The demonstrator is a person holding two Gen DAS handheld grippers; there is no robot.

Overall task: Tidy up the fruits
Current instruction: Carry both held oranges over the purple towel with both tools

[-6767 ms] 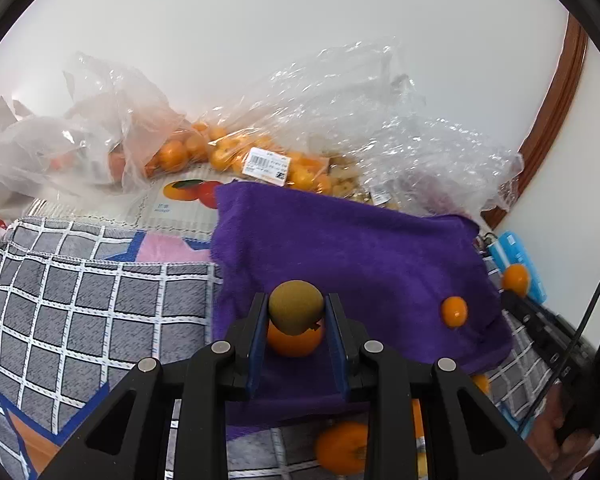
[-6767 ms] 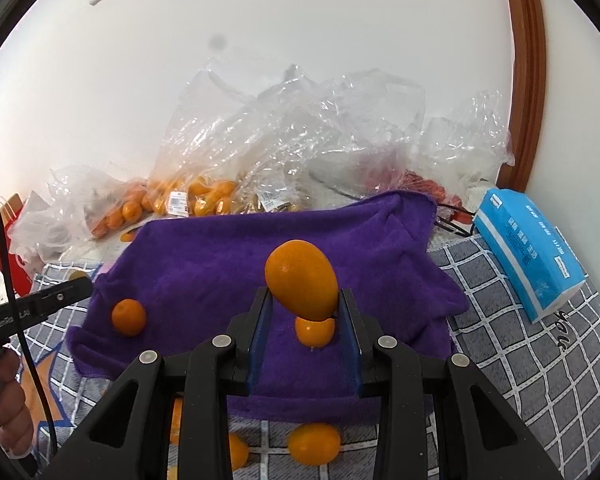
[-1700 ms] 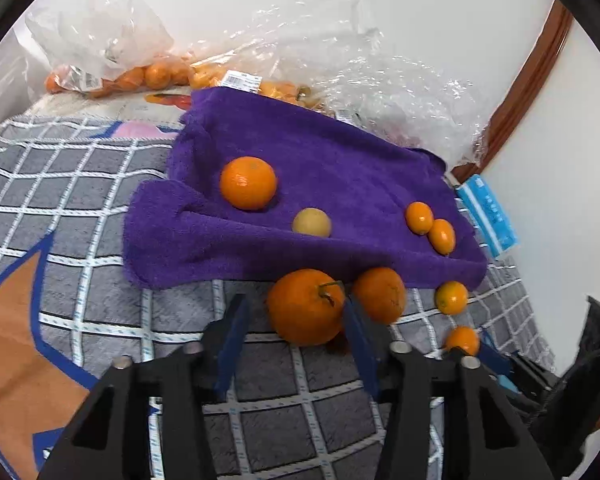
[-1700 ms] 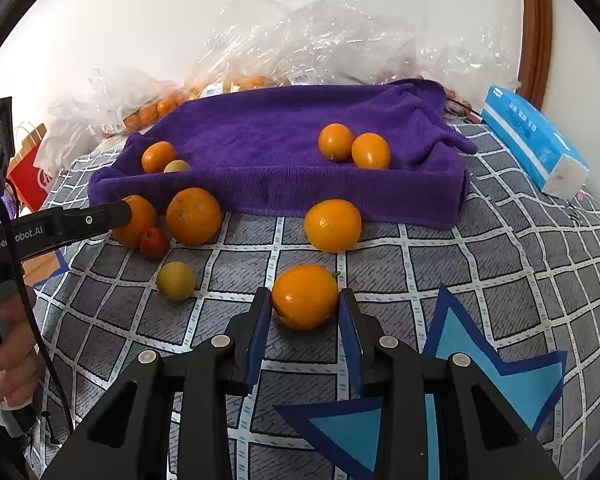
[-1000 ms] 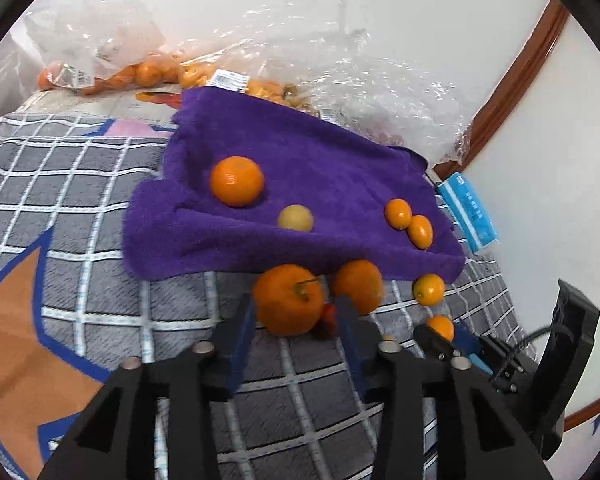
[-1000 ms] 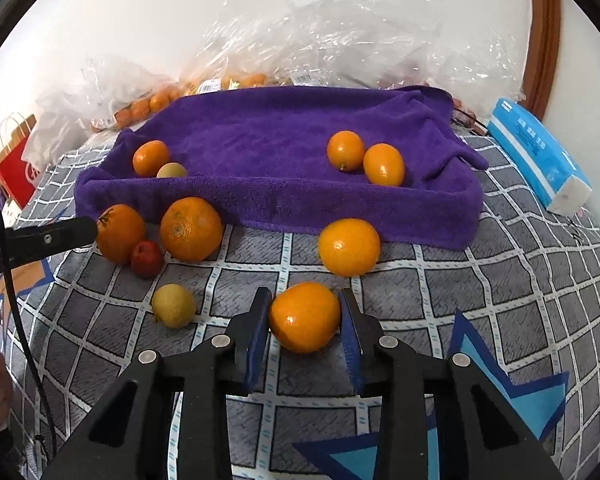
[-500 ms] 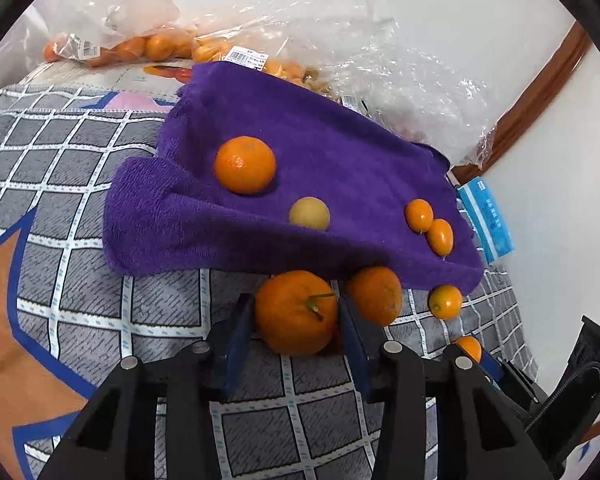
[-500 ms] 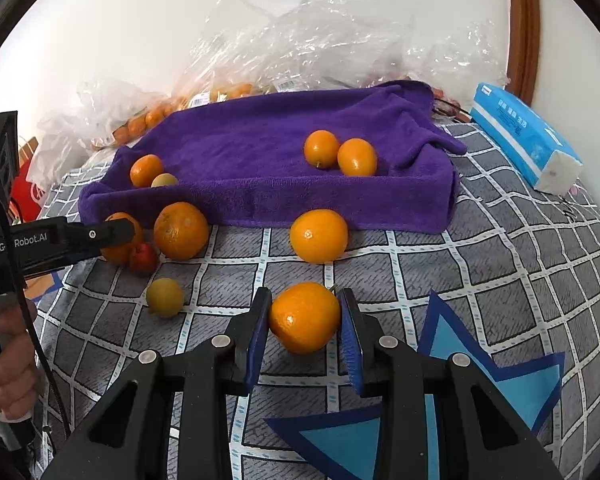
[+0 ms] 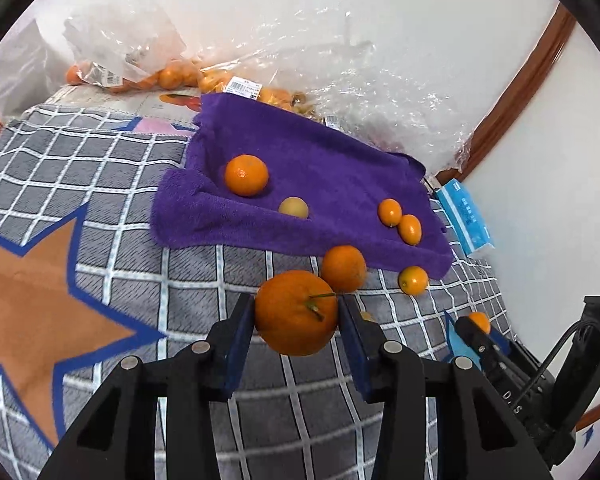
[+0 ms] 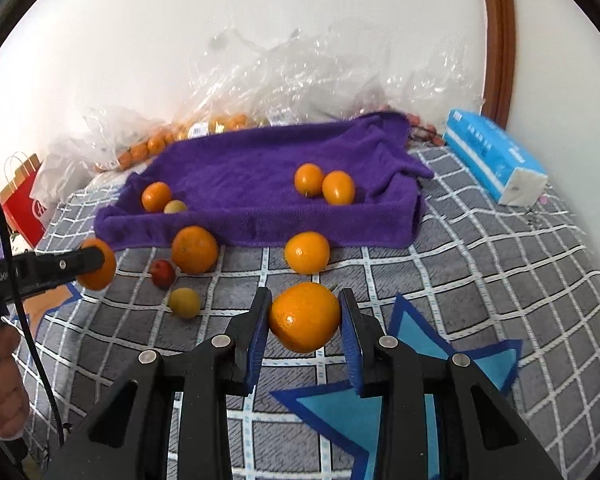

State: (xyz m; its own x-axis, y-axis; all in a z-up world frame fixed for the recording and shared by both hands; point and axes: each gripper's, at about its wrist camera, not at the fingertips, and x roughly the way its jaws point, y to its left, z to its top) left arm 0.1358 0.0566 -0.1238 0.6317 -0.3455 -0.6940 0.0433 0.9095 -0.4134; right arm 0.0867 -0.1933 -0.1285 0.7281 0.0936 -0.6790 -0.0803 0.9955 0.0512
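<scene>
Claws [image 9: 296, 314] [image 10: 304, 318] level, each clamping one orange [image 9: 296, 312] [image 10: 304, 317].

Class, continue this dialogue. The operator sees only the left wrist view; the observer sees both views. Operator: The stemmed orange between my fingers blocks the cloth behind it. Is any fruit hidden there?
Observer: Yes. A small red fruit lies on the checked cloth, close beside the large loose orange.
Operator: I see the right gripper only from the side. Is it holding anything?
Observer: The right gripper is shut on an orange, pinched between both fingers.
Operator: What is behind my camera?
Observer: A person's hand wraps the handle of the left gripper.
</scene>
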